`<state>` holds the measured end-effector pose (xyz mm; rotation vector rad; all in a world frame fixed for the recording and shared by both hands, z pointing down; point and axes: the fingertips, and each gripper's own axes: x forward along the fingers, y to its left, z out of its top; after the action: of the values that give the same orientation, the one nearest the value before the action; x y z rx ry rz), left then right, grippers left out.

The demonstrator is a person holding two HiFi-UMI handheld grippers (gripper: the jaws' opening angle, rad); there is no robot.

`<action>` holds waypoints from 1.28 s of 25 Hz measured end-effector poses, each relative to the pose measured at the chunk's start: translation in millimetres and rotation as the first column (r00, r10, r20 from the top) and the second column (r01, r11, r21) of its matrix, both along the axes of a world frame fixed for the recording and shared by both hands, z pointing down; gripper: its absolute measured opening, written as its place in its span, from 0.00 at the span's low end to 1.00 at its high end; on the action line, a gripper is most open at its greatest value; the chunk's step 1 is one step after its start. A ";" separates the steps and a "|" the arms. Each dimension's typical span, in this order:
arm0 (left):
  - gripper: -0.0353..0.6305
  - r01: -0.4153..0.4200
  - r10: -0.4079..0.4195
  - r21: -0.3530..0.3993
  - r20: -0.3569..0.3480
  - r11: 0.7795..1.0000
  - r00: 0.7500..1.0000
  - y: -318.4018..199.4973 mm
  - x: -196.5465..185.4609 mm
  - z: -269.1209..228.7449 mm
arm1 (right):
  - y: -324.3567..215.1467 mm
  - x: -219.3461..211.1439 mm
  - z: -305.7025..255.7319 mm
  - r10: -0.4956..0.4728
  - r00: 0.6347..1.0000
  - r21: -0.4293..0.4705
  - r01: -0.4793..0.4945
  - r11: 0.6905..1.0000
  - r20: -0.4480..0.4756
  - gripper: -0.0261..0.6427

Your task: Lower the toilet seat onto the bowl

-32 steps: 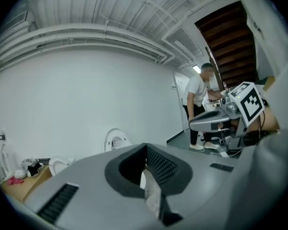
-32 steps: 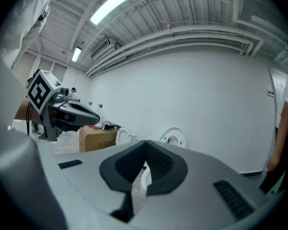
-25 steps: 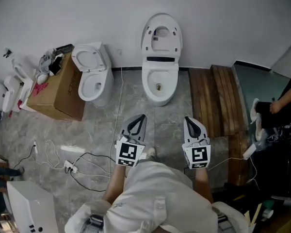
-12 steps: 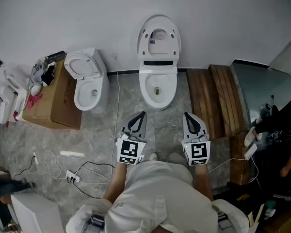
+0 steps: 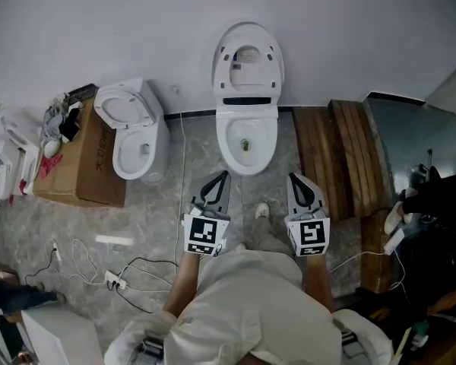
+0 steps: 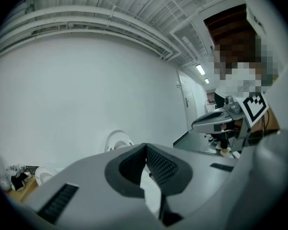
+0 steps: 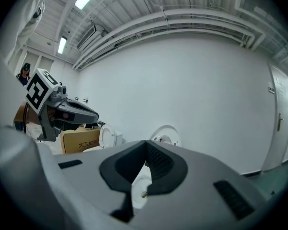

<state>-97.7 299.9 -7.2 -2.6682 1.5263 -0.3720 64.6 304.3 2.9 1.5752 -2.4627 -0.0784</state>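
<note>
Seat: raised against far wall, above bowl; untouched.
Left gripper, right gripper: jaws together, empty, near side of bowl.
Change: person has stepped closer; bowl now just ahead. Likely next: reach for seat.

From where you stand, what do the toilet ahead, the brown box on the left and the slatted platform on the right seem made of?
Toilet: probably glazed ceramic, white, smooth and shiny. Its raised seat may be plastic; hard to tell.
Brown box: matte cardboard, going by its plain brown faces and folded edges.
Slatted platform: dark-stained wood, going by its parallel planks.
</note>
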 end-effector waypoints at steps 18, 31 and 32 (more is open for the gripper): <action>0.08 0.107 -0.106 -0.051 0.011 0.993 0.994 -133.6 32.4 11.6 | -154.4 30.2 8.6 -0.108 0.994 -0.035 0.109 0.993 0.014 0.05; 0.08 0.178 -0.176 -0.036 0.046 0.983 0.983 -201.4 46.8 7.5 | -229.2 38.6 11.5 -0.197 0.980 -0.037 0.199 0.979 0.037 0.05; 0.08 0.180 -0.179 -0.034 0.045 0.983 0.983 -205.7 47.6 7.8 | -233.1 38.1 13.1 -0.204 0.978 -0.038 0.205 0.978 0.035 0.05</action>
<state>-50.1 94.2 0.6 -2.5394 1.7701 -0.4665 102.7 71.2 16.0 1.3121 -2.6253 -0.0354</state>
